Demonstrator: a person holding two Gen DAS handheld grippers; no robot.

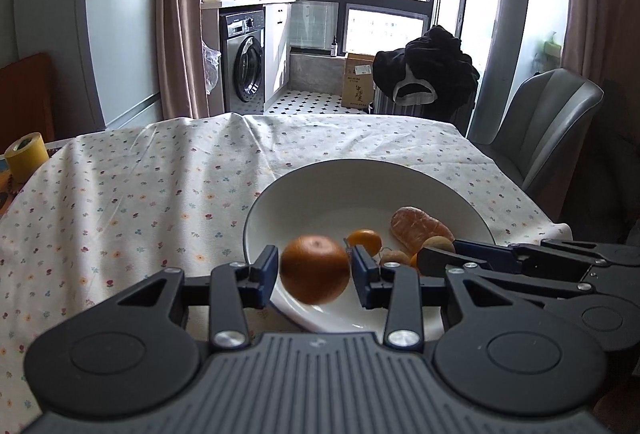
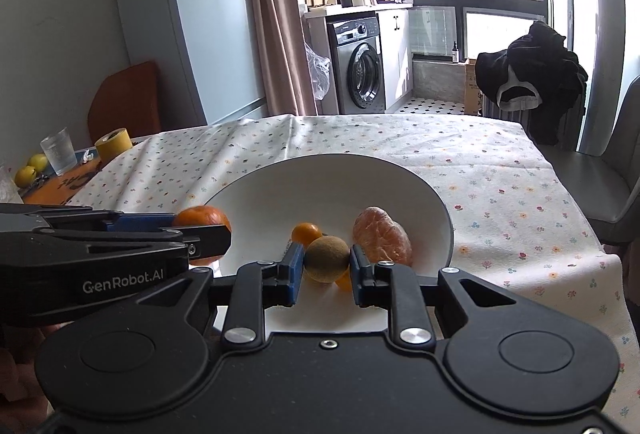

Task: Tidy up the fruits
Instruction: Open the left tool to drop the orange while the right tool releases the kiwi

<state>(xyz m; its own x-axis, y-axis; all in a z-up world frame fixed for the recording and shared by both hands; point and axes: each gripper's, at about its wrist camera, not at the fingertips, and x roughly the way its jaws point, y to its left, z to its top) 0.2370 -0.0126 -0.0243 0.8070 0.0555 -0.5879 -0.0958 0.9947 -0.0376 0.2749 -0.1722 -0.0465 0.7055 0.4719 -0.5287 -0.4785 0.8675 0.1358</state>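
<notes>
A white bowl (image 1: 360, 163) (image 2: 340, 156) stands on the floral tablecloth. My left gripper (image 1: 314, 270) (image 2: 206, 231) is shut on a round orange (image 1: 315, 268) (image 2: 200, 217), holding it over the bowl's near left rim. My right gripper (image 2: 326, 266) (image 1: 438, 251) is shut on a small brown round fruit (image 2: 326, 258) (image 1: 439, 243) above the bowl's near side. In the bowl lie a peeled citrus fruit (image 1: 416, 230) (image 2: 382, 236), a tiny orange fruit (image 1: 365, 241) (image 2: 306, 233) and another small brown fruit (image 1: 394, 259).
A yellow tape roll (image 1: 26, 156) (image 2: 114, 144), a drinking glass (image 2: 59, 151) and two yellow-green fruits (image 2: 32, 168) sit at the table's far left. A grey chair (image 1: 552, 122) (image 2: 616, 174) stands at the right edge. Bare tablecloth (image 1: 140, 194) stretches left of the bowl and beyond it.
</notes>
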